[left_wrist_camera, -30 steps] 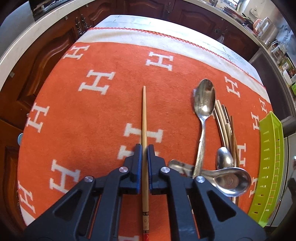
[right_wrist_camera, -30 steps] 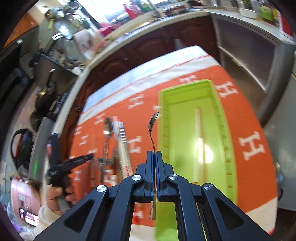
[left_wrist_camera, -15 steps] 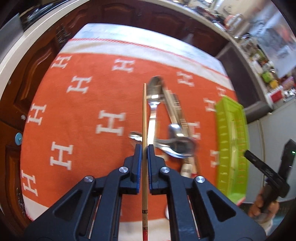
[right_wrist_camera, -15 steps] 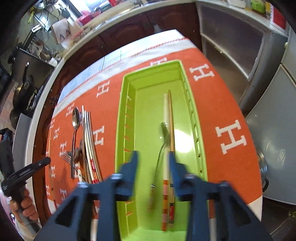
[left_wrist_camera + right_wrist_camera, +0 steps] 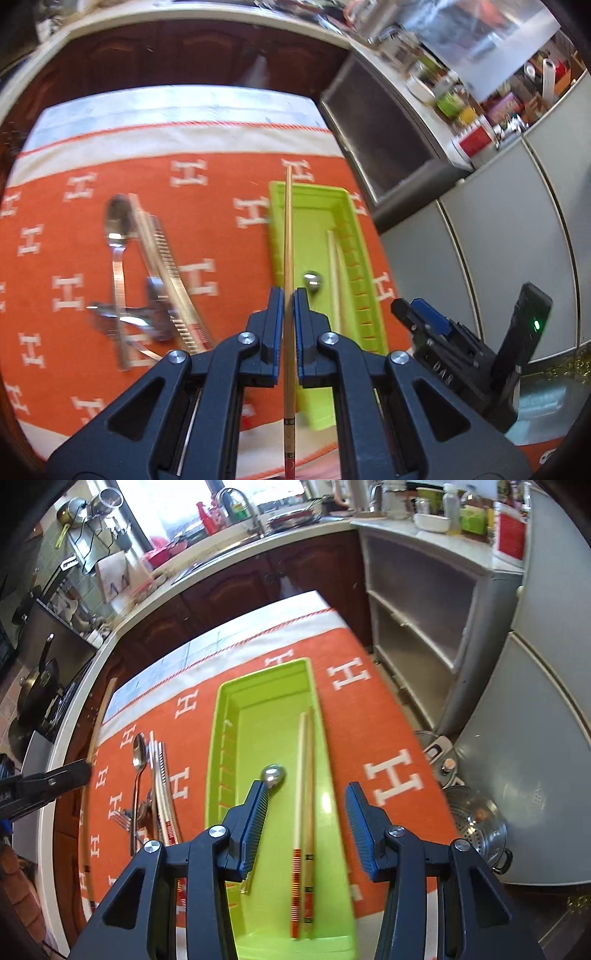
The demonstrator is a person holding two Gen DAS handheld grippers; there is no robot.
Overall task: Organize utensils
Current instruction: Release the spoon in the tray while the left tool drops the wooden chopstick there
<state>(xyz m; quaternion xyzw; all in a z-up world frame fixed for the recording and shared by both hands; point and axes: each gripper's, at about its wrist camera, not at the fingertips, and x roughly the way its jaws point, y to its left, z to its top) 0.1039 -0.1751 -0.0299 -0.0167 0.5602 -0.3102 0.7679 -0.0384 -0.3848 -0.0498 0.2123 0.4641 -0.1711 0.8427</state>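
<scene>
1. Right tool (image 5: 304, 823) jaws spread, nothing between; spoon (image 5: 272, 775) now dropped in green tray (image 5: 221, 716), at 9 o'clock of its two chopsticks (image 5: 303, 775)
2. Left tool (image 5: 288, 317) pinching chopstick (image 5: 288, 236), swung over tray; drop next, likely

The only readable sign is the letter H — large white capitals woven in rows across the orange cloth (image 5: 221, 229) that covers the table, seen in both wrist views (image 5: 391, 779). The chopsticks in the green tray (image 5: 221, 716) carry red and dark banded markings near their thick ends, but these are stripes, not legible characters. Bottles and packages on the far counter bear labels too small and blurred to read — no words, brands or numbers can be made out there
</scene>
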